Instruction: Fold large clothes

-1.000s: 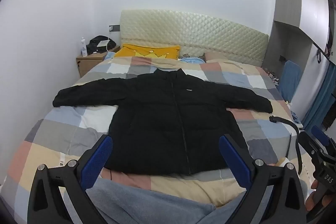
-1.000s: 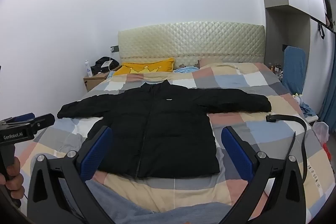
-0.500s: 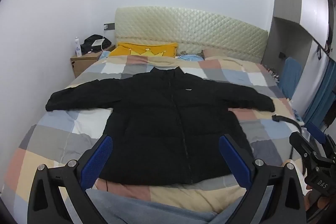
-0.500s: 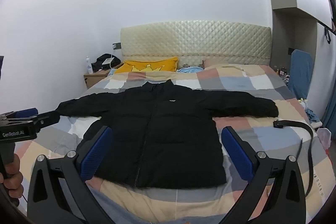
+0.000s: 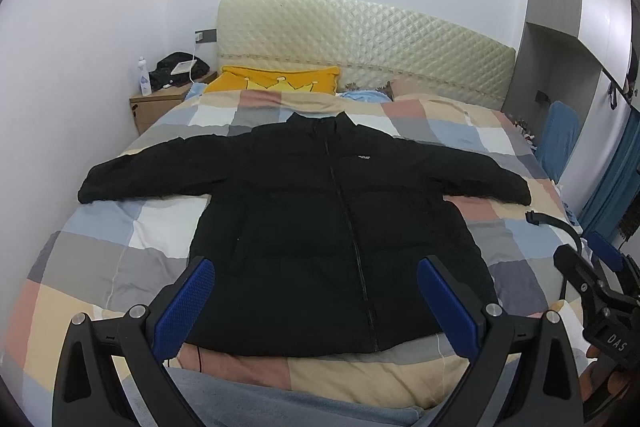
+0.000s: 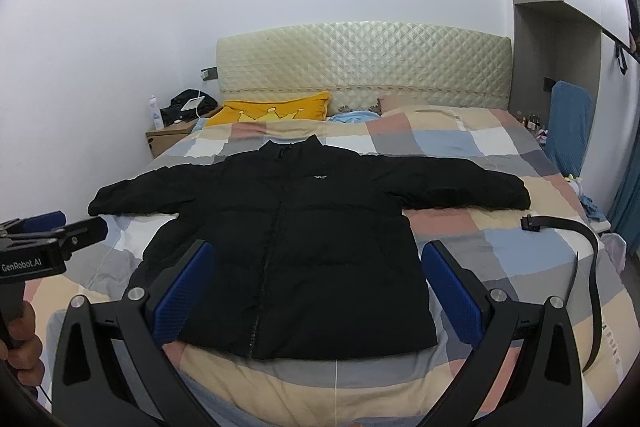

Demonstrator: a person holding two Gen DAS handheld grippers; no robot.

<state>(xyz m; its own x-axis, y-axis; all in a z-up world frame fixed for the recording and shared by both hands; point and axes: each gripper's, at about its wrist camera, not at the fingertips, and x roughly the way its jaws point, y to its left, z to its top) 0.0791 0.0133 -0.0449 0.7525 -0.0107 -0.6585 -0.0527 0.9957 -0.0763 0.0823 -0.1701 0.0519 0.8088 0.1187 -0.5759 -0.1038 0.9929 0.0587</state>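
A black puffer jacket (image 5: 320, 227) lies flat and zipped on the checkered bed, both sleeves spread out sideways; it also shows in the right wrist view (image 6: 296, 247). My left gripper (image 5: 316, 303) is open and empty, held above the jacket's hem. My right gripper (image 6: 316, 287) is open and empty, also above the hem. The right gripper shows at the right edge of the left wrist view (image 5: 600, 279). The left gripper shows at the left edge of the right wrist view (image 6: 52, 239).
The checkered quilt (image 6: 480, 143) covers the bed. A black belt (image 6: 576, 239) lies right of the jacket. A yellow pillow (image 6: 272, 111) rests by the headboard. A nightstand (image 6: 168, 135) with a bottle stands at back left. A blue chair (image 6: 568, 123) stands on the right.
Both grippers have risen and moved a little forward over the bed's foot, so the jacket sits lower in view. The jacket has not moved. Both grippers stay open.
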